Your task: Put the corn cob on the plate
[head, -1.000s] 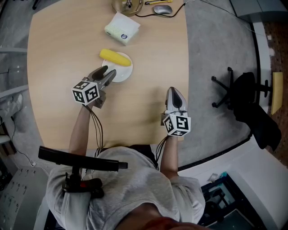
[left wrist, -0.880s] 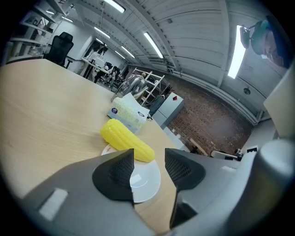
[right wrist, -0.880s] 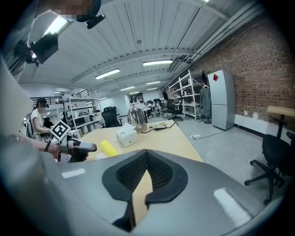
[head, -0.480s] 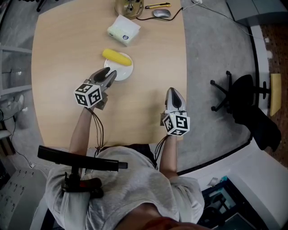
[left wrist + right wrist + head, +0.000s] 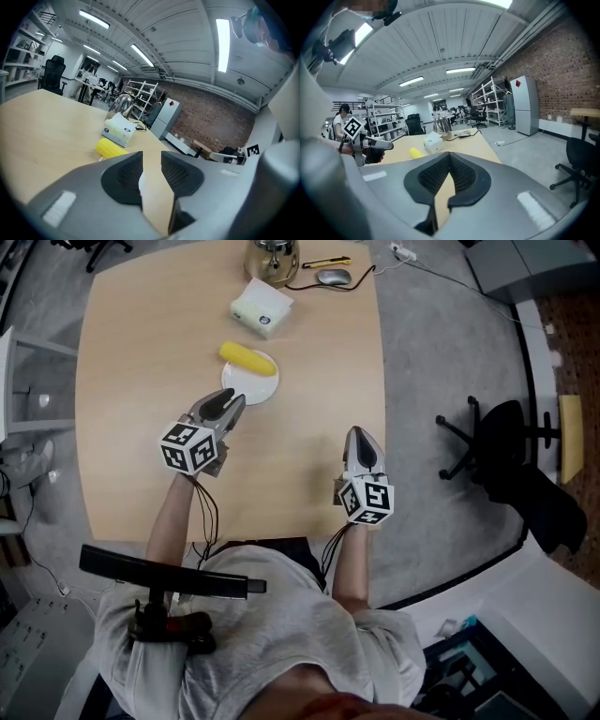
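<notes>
The yellow corn cob [image 5: 247, 358] lies across the far-left rim of the small white plate [image 5: 258, 387]; it also shows in the left gripper view [image 5: 110, 148] and, small, in the right gripper view [image 5: 416, 152]. My left gripper [image 5: 228, 407] hovers just short of the plate's near edge, raised off the table; its jaws are closing, a narrow gap is left and nothing is between them [image 5: 151, 173]. My right gripper [image 5: 363, 450] sits near the table's right edge, its jaws together at the tips and empty [image 5: 449, 174].
A white tissue pack [image 5: 262, 307] lies beyond the plate. At the table's far edge stand a metal kettle [image 5: 272, 259], a computer mouse [image 5: 334, 277] and a yellow pen [image 5: 326, 262]. A black office chair [image 5: 511, 447] is on the floor at the right.
The left gripper has pulled back from the plate and lifted, its jaws narrowing with nothing in them. The corn cob stays on the plate. The right gripper has shifted only slightly.
</notes>
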`<state>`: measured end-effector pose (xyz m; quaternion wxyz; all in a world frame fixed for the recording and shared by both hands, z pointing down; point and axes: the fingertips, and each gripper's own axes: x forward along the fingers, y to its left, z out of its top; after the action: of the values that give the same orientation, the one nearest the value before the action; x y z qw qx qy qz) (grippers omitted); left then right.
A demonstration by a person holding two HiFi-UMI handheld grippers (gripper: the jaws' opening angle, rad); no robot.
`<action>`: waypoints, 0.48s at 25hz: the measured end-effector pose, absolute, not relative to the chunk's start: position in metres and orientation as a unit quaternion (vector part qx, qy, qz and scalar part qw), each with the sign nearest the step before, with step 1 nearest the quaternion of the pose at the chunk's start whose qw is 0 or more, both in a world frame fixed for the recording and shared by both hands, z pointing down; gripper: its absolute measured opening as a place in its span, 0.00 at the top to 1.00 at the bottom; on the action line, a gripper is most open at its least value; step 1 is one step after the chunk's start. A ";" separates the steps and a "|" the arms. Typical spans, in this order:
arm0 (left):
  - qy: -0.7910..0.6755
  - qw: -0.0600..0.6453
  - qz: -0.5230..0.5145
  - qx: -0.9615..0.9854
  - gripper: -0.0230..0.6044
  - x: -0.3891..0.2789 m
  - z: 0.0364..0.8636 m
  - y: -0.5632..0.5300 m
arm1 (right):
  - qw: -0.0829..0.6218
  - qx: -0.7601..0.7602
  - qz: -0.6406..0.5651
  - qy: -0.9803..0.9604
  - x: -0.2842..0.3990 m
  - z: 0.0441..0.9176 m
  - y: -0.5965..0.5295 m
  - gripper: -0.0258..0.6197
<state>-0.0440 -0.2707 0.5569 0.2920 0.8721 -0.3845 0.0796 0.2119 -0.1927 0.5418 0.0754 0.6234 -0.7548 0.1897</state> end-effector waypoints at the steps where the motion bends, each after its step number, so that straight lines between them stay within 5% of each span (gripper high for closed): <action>1: -0.385 0.289 0.079 0.873 0.74 -0.044 0.554 -0.267 | 0.074 0.623 0.188 -0.755 0.212 0.540 -0.190 0.95; 12: -0.396 0.260 0.076 0.877 0.77 -0.050 0.527 -0.231 | 0.069 0.622 0.175 -0.760 0.211 0.527 -0.159 0.95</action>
<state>-0.0504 -0.2310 0.5270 0.2600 0.8774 -0.3959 0.0759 0.2114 -0.1593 0.5272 0.0694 0.6223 -0.7597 0.1751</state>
